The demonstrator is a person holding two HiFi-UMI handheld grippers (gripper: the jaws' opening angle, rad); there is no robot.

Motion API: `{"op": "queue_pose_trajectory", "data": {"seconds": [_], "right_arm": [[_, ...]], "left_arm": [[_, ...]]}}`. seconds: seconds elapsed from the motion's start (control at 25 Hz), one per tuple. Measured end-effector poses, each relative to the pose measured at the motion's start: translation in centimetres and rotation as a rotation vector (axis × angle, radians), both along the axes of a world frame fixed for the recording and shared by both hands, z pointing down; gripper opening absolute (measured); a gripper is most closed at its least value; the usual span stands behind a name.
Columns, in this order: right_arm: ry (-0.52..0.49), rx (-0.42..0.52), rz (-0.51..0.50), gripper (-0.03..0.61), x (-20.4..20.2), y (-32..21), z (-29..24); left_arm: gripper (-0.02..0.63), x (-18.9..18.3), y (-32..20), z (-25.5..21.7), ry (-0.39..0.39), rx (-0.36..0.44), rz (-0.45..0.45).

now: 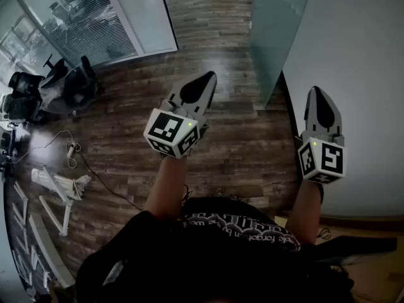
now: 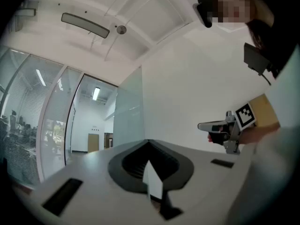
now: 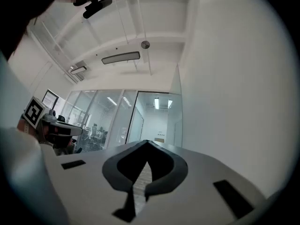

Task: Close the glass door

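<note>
Two closed, empty tools: left hand-held gripper (image 1: 207,77) and right hand-held gripper (image 1: 315,92), glass door (image 1: 278,30) untouched ahead, between them.

Two grippers were held out over the wooden floor (image 1: 126,122). The left gripper (image 1: 210,76) hung above its middle and the right gripper (image 1: 315,91) beside the white wall (image 1: 360,74), both with jaws together. A frosted glass door (image 1: 281,27) stood ahead at the floor's right edge, and office chairs (image 1: 66,84) crowded its far left corner.

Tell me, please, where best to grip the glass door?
Probably its near upright edge: no handle shows, and the glass door is a thin flat panel beside the white wall. Come across the wooden floor with the right gripper.
</note>
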State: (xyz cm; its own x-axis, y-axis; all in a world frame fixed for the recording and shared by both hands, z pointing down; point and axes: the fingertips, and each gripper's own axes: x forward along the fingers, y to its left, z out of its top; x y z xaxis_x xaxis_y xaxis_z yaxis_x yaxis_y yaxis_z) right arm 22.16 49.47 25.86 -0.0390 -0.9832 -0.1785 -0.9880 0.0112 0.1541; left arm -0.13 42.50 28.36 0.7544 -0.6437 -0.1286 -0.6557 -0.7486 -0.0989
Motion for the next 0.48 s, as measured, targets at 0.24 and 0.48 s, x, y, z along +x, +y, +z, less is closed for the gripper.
{"op": "queue_pose_trajectory", "data": {"seconds": [0.24, 0.48], "right_arm": [[0.002, 0.002, -0.007, 0.003, -0.25, 0.55, -0.05], [-0.011, 0.007, -0.010, 0.003, 0.37, 0.70, -0.41]], "left_arm": [[0.002, 0.00, 0.52, 0.21, 0.002, -0.003, 0.005], [0.002, 0.00, 0.55, -0.04, -0.004, -0.002, -0.005]]}}
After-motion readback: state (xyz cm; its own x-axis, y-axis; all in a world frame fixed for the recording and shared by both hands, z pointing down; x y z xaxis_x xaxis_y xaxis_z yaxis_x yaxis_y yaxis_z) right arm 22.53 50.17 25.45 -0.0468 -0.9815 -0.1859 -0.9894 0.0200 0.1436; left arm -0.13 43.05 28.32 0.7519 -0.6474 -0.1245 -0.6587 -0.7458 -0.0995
